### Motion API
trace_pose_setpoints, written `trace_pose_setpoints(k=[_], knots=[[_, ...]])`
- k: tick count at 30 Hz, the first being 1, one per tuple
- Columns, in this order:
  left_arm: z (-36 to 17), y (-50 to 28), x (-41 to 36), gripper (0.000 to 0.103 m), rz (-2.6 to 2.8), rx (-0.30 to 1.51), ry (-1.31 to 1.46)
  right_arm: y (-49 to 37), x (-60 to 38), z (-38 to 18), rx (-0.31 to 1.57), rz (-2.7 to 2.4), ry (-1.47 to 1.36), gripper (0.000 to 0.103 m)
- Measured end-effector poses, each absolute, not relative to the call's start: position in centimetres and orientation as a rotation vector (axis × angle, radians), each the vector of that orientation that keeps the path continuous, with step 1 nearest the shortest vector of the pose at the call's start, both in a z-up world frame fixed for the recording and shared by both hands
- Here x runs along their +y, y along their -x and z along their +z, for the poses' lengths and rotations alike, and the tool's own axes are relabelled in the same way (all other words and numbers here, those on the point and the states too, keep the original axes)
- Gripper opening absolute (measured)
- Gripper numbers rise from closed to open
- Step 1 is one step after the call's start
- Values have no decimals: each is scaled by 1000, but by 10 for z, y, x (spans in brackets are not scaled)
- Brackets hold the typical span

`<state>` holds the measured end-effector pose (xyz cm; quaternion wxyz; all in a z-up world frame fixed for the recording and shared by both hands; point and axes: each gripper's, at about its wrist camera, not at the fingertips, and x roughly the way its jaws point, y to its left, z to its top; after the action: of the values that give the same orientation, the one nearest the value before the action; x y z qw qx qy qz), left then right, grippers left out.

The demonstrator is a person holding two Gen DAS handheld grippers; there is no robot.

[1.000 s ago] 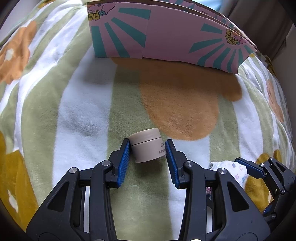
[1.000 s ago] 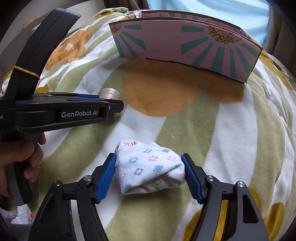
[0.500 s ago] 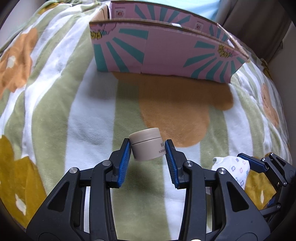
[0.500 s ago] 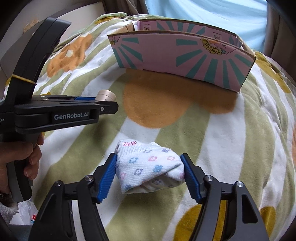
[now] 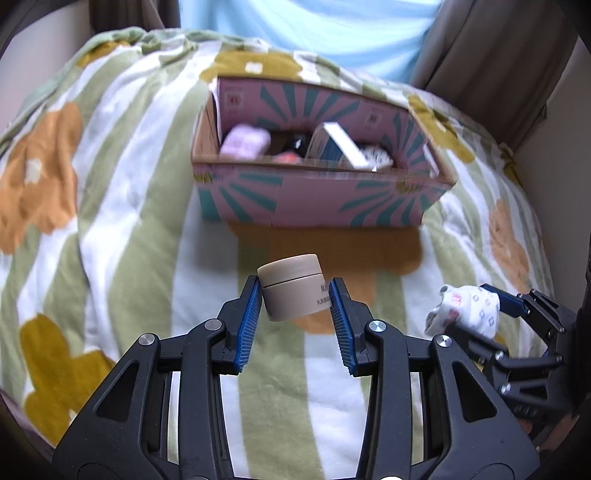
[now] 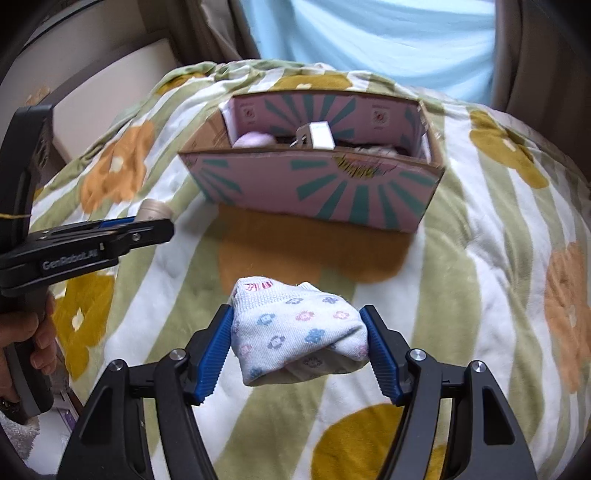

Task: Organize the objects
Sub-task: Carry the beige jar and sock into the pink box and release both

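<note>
My left gripper (image 5: 294, 300) is shut on a beige round jar (image 5: 292, 286) and holds it above the blanket, short of the box. My right gripper (image 6: 297, 328) is shut on a white rolled sock with small flowers (image 6: 297, 328), also held above the blanket. The pink and teal cardboard box (image 5: 314, 197) stands open ahead of both. It holds a lilac cloth (image 5: 245, 142), a white carton (image 5: 338, 146) and other small items. The sock (image 5: 463, 308) and right gripper show at the right of the left wrist view. The jar (image 6: 153, 209) and left gripper (image 6: 146, 221) show at the left of the right wrist view.
A fleece blanket (image 5: 122, 206) with green and white stripes and orange flowers covers the bed. Brown curtains (image 5: 487, 48) and a pale blue sheer (image 5: 306, 33) hang behind the box. A wall (image 5: 554, 147) stands at the right.
Both grippers have risen with the jar and the sock in them. The inside of the box has come into view and the box looks farther away.
</note>
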<state>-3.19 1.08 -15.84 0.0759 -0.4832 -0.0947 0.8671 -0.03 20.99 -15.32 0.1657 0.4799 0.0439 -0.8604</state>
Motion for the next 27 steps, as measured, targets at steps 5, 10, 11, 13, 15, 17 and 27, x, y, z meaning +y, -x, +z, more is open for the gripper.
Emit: trace_pose_setpoints(k=[5,10,11,13,15,17,27], knots=[[-127,48,1,34,2623,-272,1391,21,221,-122,74,-2495,-1346,64],[-98,76,-5,34,2632,-243,1323,48,227,-90,38,-2545,-1299,64],[-93,81,-5,34,2633,-231,1307,55,227,-86,29,-2549,-1293,64],[-86,94,-5,34,2628,-209,1285,69,227,-76,23,-2568,-1276,64],[-81,109,-5,34,2623,-184,1266,84,227,-68,26,-2579,-1260,64],[-78,126,-6,34,2614,-172,1254,102,226,-63,32,-2594,-1247,64],[-100,210,-10,34,2581,-194,1275,188,226,-72,-61,-2587,-1299,64]])
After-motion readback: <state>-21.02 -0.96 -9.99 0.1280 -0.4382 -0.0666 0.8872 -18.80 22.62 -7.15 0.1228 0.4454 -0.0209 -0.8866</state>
